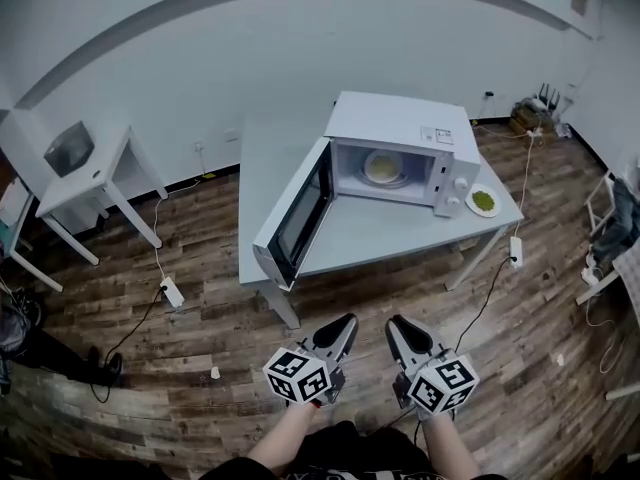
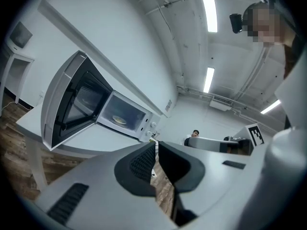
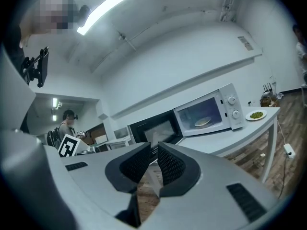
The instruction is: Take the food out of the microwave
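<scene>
A white microwave stands on a pale table, its door swung wide to the left. Inside lies a plate of pale food; it also shows as the plate of food in the left gripper view and the plate of food in the right gripper view. Both grippers hang short of the table, over the floor. My left gripper is shut and empty, as is my right gripper. From their own cameras the left gripper and right gripper point level toward the microwave.
A small plate of green food sits on the table right of the microwave. A white side table stands at the far left. Cables and power strips lie on the wood floor. A person stands in the background room.
</scene>
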Demonstrator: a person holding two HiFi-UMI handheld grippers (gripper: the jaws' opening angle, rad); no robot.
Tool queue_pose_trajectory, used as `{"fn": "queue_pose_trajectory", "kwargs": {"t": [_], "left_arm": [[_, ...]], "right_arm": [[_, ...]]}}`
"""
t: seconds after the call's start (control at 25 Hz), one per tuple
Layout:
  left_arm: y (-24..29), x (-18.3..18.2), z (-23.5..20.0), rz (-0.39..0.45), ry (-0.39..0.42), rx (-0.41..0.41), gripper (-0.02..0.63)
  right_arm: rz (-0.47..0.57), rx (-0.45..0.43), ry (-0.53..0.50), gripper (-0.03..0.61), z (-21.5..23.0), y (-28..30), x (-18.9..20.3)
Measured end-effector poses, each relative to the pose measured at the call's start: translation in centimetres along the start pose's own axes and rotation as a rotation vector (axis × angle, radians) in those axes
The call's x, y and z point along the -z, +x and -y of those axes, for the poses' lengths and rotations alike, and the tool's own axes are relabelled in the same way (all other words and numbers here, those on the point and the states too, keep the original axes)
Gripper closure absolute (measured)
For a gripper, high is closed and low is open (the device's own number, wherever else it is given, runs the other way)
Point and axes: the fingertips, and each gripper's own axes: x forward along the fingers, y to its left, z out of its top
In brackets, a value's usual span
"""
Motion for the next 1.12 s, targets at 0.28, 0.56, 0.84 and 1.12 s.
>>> {"fn": "queue_pose_trajectory", "kwargs": {"t": [0.28, 0.56, 0.84, 1.12], "left_arm": [[1.5, -0.5, -1.1, -0.005, -0.006, 0.010, 0.588], [3.0, -0.9, -2.9, -0.010, 0.002, 0.003, 0.588], [6.3, -2.6, -5.5, -0.011, 0.033, -0.011, 0.588], [11.2, -3.8, -8.5, -0.013, 0.023, -0.014, 0.588]], "right_arm": [[0.006, 0.032, 0.019, 0.514, 1.8, 1.2, -0.3], [-0.009, 0.034, 0.034, 0.514, 3.7, 4.1, -0.2], [-0.026, -0.005, 0.030, 0.514, 6.1, 9.0, -0.7], [-0.056, -0.020, 0.010, 0.514, 9.5, 13.1, -1.7]]}}
